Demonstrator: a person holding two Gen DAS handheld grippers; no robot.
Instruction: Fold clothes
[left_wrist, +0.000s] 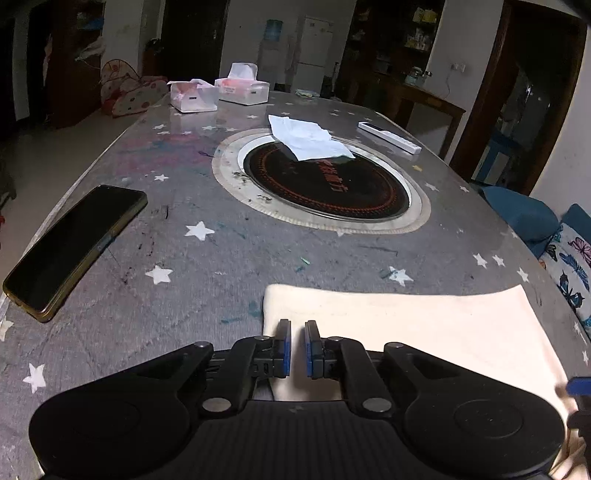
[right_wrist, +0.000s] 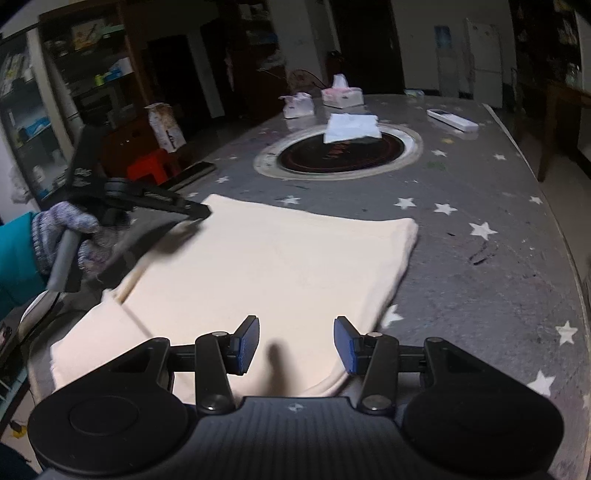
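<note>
A cream folded garment (right_wrist: 266, 266) lies flat on the grey star-patterned table (right_wrist: 480, 280); it also shows in the left wrist view (left_wrist: 406, 325). My left gripper (left_wrist: 297, 343) hovers over the garment's left edge with its jaws nearly closed, a narrow gap between the blue pads, nothing held. In the right wrist view the left gripper (right_wrist: 199, 214) sits at the garment's far left corner, held by a gloved hand. My right gripper (right_wrist: 296, 345) is open and empty above the garment's near edge.
A black phone (left_wrist: 74, 247) lies at the table's left edge. A round inset hotplate (left_wrist: 325, 184) sits mid-table with a white tissue (left_wrist: 310, 138) on it. Two tissue boxes (left_wrist: 218, 92) and a white remote (left_wrist: 389, 137) lie farther back. Blue cushions (left_wrist: 524, 214) are at right.
</note>
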